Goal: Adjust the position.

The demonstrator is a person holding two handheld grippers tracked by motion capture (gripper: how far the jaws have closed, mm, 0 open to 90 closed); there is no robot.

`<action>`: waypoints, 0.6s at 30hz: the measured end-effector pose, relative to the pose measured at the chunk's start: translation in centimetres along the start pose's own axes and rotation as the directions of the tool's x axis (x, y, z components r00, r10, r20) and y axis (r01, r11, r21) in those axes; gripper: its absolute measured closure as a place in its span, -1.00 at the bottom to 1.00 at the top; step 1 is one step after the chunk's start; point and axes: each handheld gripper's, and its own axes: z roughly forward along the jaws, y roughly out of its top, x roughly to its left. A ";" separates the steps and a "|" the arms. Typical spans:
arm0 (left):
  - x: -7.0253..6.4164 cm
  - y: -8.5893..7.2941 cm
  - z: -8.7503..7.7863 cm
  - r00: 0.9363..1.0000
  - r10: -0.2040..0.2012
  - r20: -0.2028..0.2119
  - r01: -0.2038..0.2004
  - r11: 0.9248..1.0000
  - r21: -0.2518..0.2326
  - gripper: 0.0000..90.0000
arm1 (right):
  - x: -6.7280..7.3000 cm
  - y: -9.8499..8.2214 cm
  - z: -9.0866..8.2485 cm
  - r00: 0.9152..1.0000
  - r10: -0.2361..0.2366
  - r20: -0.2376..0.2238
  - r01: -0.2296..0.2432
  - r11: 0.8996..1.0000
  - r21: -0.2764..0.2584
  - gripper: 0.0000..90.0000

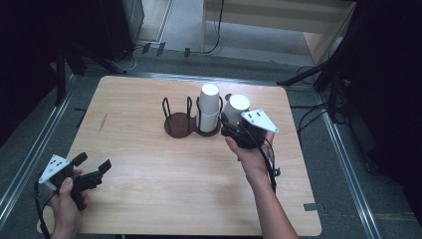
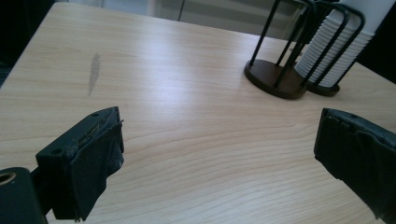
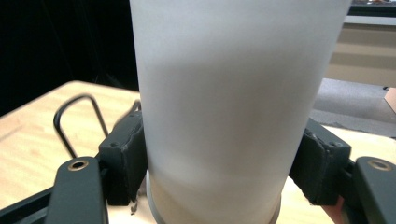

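Note:
My right gripper (image 1: pixel 231 119) is shut on a white paper cup (image 1: pixel 238 105), held tilted just right of a dark wire cup holder (image 1: pixel 179 124). In the right gripper view the cup (image 3: pixel 233 93) sits between both pads (image 3: pixel 124 156), with a wire loop of the holder (image 3: pixel 74 116) at the left behind it. A stack of white cups (image 1: pixel 209 107) stands upright in the holder's right ring; the left ring holds nothing. My left gripper (image 1: pixel 93 163) rests open near the table's front left corner. In the left gripper view its jaws (image 2: pixel 219 154) stand wide over bare wood, facing the holder (image 2: pixel 275 77) and the ribbed cup stack (image 2: pixel 334 53).
The light wooden table (image 1: pixel 149 189) has a faint grey smear (image 1: pixel 102 123) at its left. Dark stands and cables ring the table on the floor. A pale wooden bench (image 1: pixel 278 20) stands beyond the far edge.

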 end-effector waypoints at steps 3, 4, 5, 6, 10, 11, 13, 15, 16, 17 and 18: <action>-1.4 0.9 0.2 0.999 0.029 0.015 -0.029 0.999 0.025 -0.96 | 0.0 -1.0 -0.9 1.000 -0.010 -0.007 0.010 1.000 0.007 -0.37; -1.8 1.1 0.3 0.999 0.034 0.018 -0.034 0.999 0.034 -0.96 | -0.1 -1.6 -1.4 1.000 -0.013 -0.006 0.013 1.000 0.010 -0.37; -2.1 1.3 0.4 0.999 0.036 0.021 -0.037 0.999 0.039 -0.96 | -0.1 -1.9 -1.7 1.000 -0.019 -0.008 0.019 1.000 0.008 -0.37; -2.6 1.5 0.5 0.999 0.045 0.029 -0.046 0.998 0.047 -0.96 | -0.1 -2.2 -1.8 1.000 -0.019 -0.014 0.019 1.000 0.011 -0.37; -4.4 2.3 1.4 0.995 0.082 0.059 -0.085 0.994 0.061 -0.96 | -0.2 -3.4 -2.5 1.000 -0.025 0.004 0.025 1.000 0.012 -0.36; -5.0 2.5 1.8 0.993 0.099 0.066 -0.103 0.993 0.063 -0.96 | -0.2 -3.6 -2.6 1.000 -0.025 0.004 0.025 1.000 0.011 -0.36; -6.0 2.9 2.5 0.991 0.102 0.086 -0.108 0.992 0.071 -0.96 | -0.2 -4.2 -3.0 0.999 -0.034 0.015 0.034 0.999 0.006 -0.36; -7.0 3.5 3.1 0.988 0.093 0.120 -0.100 0.993 0.059 -0.96 | -0.1 -4.8 -3.2 0.999 -0.038 0.018 0.037 0.999 0.008 -0.36; -7.6 3.8 3.4 0.986 0.092 0.137 -0.100 0.993 0.055 -0.96 | -0.1 -5.3 -3.3 0.999 -0.039 0.022 0.039 0.999 0.012 -0.36; -8.1 4.1 3.8 0.984 0.095 0.154 -0.104 0.993 0.052 -0.96 | 0.0 -5.6 -3.3 0.999 -0.037 0.020 0.037 0.999 0.015 -0.36; -8.8 4.5 4.2 0.981 0.102 0.165 -0.112 0.992 0.052 -0.96 | 0.0 -6.0 -3.3 0.999 -0.032 0.018 0.032 0.999 0.019 -0.36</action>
